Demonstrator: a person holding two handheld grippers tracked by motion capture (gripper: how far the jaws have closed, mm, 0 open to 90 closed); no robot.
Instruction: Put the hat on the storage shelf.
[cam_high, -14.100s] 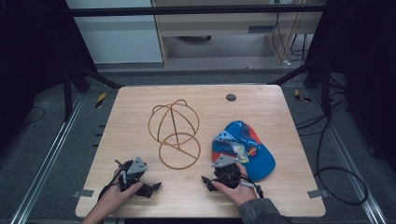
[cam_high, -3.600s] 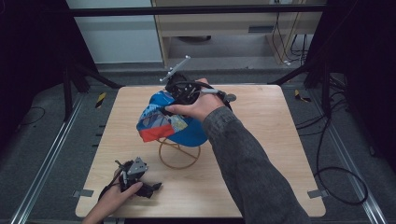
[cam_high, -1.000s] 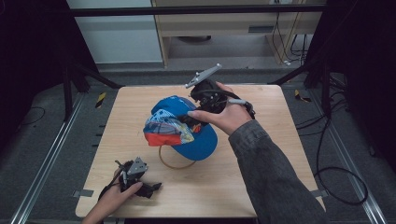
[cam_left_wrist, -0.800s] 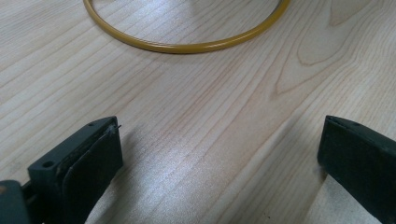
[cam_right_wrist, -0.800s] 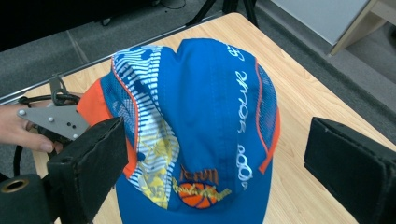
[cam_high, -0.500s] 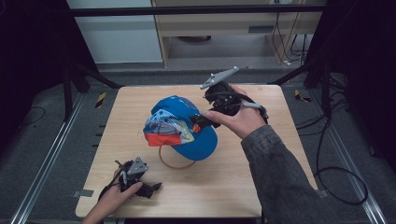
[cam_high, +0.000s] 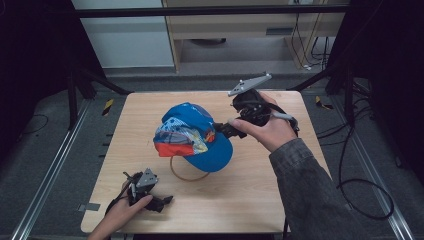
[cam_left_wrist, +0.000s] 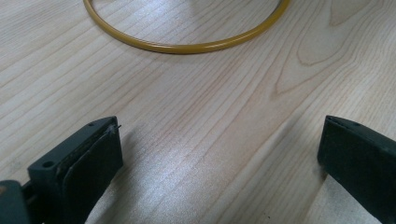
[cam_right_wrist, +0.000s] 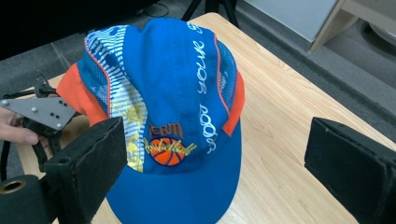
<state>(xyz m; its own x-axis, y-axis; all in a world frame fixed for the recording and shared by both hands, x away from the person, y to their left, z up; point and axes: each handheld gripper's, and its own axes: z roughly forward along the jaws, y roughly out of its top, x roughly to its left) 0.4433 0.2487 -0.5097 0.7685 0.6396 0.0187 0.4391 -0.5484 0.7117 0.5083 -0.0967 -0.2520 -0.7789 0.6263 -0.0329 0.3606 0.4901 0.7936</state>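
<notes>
A blue cap (cam_high: 192, 134) with orange and patterned panels sits on top of a yellow wire stand, whose base ring (cam_high: 186, 176) shows under the brim. In the right gripper view the cap (cam_right_wrist: 182, 93) lies just ahead, its basketball logo facing me. My right gripper (cam_high: 223, 131) hovers at the cap's right side, open (cam_right_wrist: 219, 163) with nothing between its pads. My left gripper (cam_high: 161, 202) rests on the table near the front left edge, open (cam_left_wrist: 219, 158) over bare wood, with the ring (cam_left_wrist: 187, 46) just ahead of it.
The wooden table (cam_high: 250, 200) has free room at its front right and far left. The left gripper (cam_right_wrist: 42, 114) and its hand show beyond the cap. A cabinet (cam_high: 250, 25) stands behind the table, and cables (cam_high: 360, 190) lie on the floor at right.
My right gripper carried the cap from the table's right side onto the wire stand, let go, and has drawn back to the right. The left gripper has not moved.
</notes>
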